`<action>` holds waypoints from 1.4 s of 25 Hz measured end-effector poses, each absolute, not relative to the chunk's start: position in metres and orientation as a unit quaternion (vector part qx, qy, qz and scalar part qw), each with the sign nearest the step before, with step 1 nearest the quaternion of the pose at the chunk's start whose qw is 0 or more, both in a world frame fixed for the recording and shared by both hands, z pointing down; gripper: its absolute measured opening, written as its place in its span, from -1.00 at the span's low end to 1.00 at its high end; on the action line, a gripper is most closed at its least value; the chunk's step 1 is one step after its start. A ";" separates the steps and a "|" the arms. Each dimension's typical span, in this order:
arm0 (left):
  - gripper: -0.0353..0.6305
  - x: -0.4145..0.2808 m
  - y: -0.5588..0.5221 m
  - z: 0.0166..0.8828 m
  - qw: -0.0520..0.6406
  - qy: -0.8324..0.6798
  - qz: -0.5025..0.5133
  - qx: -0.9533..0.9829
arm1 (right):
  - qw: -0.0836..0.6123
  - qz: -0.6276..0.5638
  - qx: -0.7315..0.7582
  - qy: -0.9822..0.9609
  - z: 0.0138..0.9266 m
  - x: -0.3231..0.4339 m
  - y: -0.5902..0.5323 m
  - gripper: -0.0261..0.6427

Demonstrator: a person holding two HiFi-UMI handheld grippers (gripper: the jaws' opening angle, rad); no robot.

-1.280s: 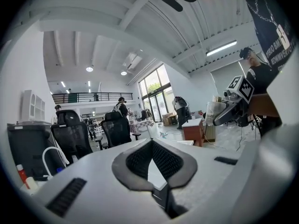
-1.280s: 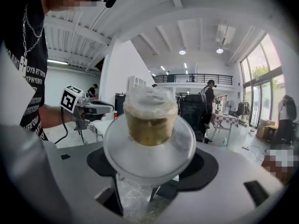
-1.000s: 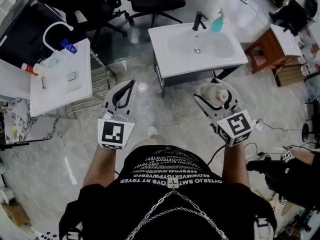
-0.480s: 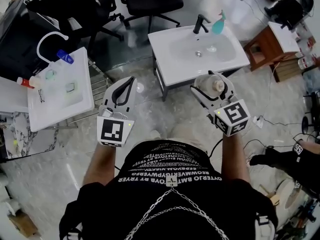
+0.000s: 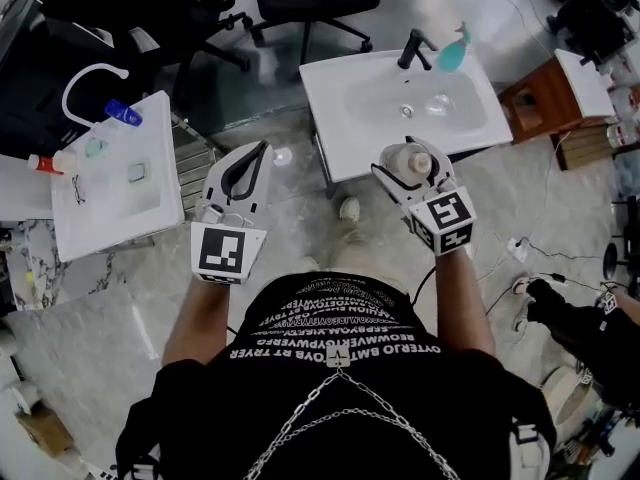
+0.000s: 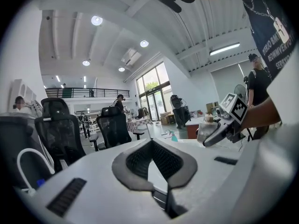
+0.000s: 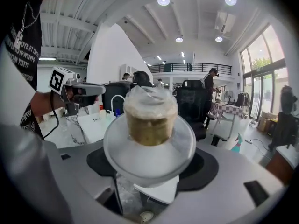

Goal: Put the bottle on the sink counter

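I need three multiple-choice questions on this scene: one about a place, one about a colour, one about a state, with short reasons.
1. Where is the teal spray bottle? A) on the floor B) on the sink counter, beside the faucet C) on a chair
2. The faucet's colour? A) black B) red C) gold
3. The right gripper is: A) open, empty B) shut on a sponge C) shut on the bottle
Key: 1 B, it stands next to the faucet; 2 A, dark against the white counter; 3 C, its jaws clasp the bottle.
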State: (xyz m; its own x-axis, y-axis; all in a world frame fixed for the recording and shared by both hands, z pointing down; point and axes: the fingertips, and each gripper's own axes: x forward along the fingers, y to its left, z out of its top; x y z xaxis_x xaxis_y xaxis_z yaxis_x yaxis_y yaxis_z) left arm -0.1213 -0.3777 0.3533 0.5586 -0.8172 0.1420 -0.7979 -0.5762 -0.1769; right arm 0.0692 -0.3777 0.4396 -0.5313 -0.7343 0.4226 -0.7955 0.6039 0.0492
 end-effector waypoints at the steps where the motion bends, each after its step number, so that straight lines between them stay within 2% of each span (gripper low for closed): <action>1: -0.88 -0.119 -0.387 0.354 0.047 0.459 -0.105 -0.881 | 0.211 0.078 0.436 -0.871 0.449 0.072 -0.387 0.07; 9: -0.88 -0.096 -0.448 0.372 0.033 0.470 -0.106 -0.876 | 0.247 0.103 0.409 -0.872 0.529 0.085 -0.446 0.07; 17: -0.88 -0.076 -0.481 0.395 0.019 0.468 -0.118 -0.875 | 0.286 0.120 0.344 -0.886 0.612 0.062 -0.469 0.07; 35: -0.88 -0.095 -0.484 0.450 -0.009 0.472 -0.177 -0.864 | 0.337 0.156 0.281 -0.885 0.755 0.011 -0.475 0.07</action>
